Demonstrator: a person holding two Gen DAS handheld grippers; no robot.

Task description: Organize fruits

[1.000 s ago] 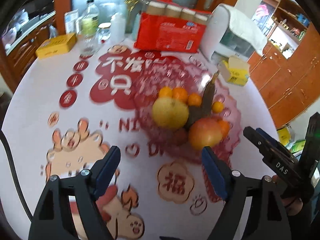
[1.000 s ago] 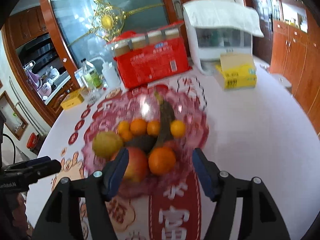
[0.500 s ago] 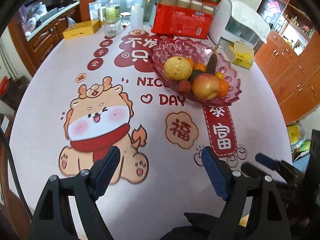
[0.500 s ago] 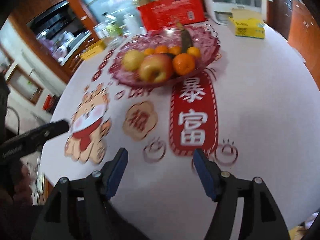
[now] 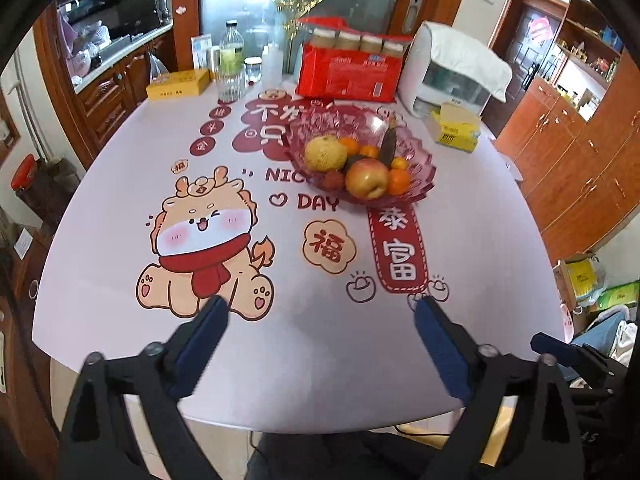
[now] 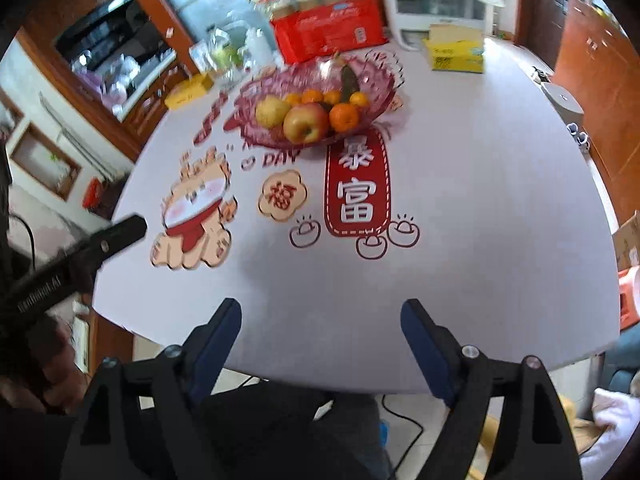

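Note:
A pink glass fruit bowl (image 5: 422,152) (image 6: 376,80) stands on the far half of the round table. It holds a red-yellow apple (image 5: 367,179) (image 6: 306,122), a yellow pear (image 5: 325,153) (image 6: 272,111), several oranges (image 5: 399,181) (image 6: 344,116), a dark banana (image 5: 387,145) and a small red fruit (image 5: 333,179). My left gripper (image 5: 320,312) is open and empty over the table's near edge. My right gripper (image 6: 321,314) is open and empty, also at the near edge, far from the bowl.
At the table's back stand a red pack of jars (image 5: 350,66), a white appliance (image 5: 452,72), a yellow tissue box (image 5: 454,130), a bottle (image 5: 231,62) and a yellow box (image 5: 178,84). The printed tablecloth (image 5: 200,236) covers the table. Wooden cabinets (image 5: 580,140) stand to the right.
Both grippers have pulled back from the fruit bowl to the near edge of the table and risen. Both stayed open and empty. The fruit has not moved.

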